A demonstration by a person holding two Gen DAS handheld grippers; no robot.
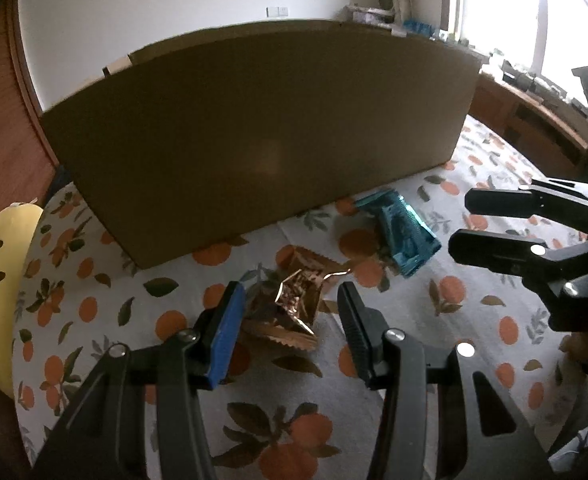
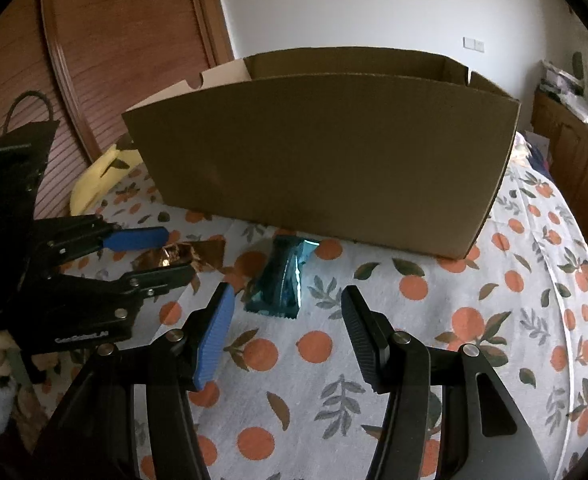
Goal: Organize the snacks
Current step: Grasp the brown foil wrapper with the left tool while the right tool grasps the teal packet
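1. Left gripper point(image 1: 290, 312) hangs low over the orange-print tablecloth point(image 1: 286, 440) with its jaws parted and nothing pinched; the gold foil snack packet point(image 1: 294, 304) lies between the blue pad and the black one, seemingly just under them, neither pad pressing on it
2. Right gripper point(image 2: 286, 312) is likewise spread and empty; the teal snack packet point(image 2: 282, 280) lies a little ahead of its fingertips, nearer the blue finger than the black, not yet between them
3. The gold foil snack packet looks crumpled and shiny, so I judge it light, soft and slippery, and likely to crackle and fold; a grip across its puffed middle or along a serrated end seam should hold better than one on the loose torn flap
4. The teal snack packet looks like a small sealed pillow pack: light, somewhat springy, with contents that may crush; taking it across the narrow width near the middle seems safest
5. The two packets lie near each other, apart, in front of the box's near wall
6. Cardboard box point(image 2: 326, 168) stands open-topped behind both packets, towards the tablecloth's far edge; its inside is hidden, and it is probably where the snacks go
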